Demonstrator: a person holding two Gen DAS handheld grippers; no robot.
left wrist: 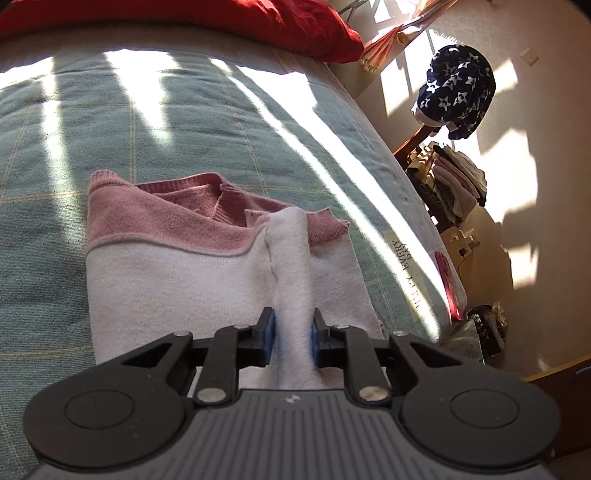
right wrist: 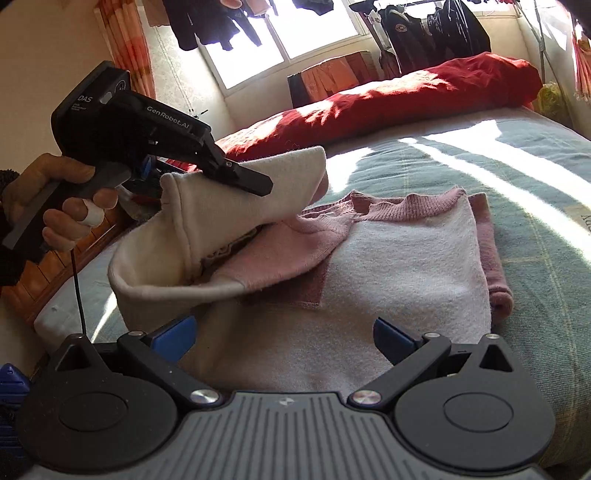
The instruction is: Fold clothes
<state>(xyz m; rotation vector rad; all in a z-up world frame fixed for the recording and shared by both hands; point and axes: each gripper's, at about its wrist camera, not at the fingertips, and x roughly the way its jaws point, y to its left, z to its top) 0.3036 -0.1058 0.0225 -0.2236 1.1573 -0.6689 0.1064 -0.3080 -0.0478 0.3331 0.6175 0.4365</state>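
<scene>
A pink and white sweater [left wrist: 177, 266] [right wrist: 399, 258] lies on the green bed cover [left wrist: 184, 122], partly folded, its pink collar toward the red blanket. My left gripper [left wrist: 293, 332] is shut on a raised fold of the white sleeve [left wrist: 291, 258]. In the right wrist view that same left gripper [right wrist: 255, 182], held by a hand [right wrist: 59, 199], lifts the white sleeve [right wrist: 229, 210] above the sweater's left side. My right gripper [right wrist: 284, 339] stands open just above the sweater's near hem, with nothing between its blue pads.
A red blanket [left wrist: 258, 22] [right wrist: 424, 92] lies across the far end of the bed. To the right of the bed edge [left wrist: 417, 221] stand a chair with a star-patterned garment [left wrist: 458, 88] and a pile of clothes [left wrist: 454, 181]. Clothes hang at the window [right wrist: 424, 33].
</scene>
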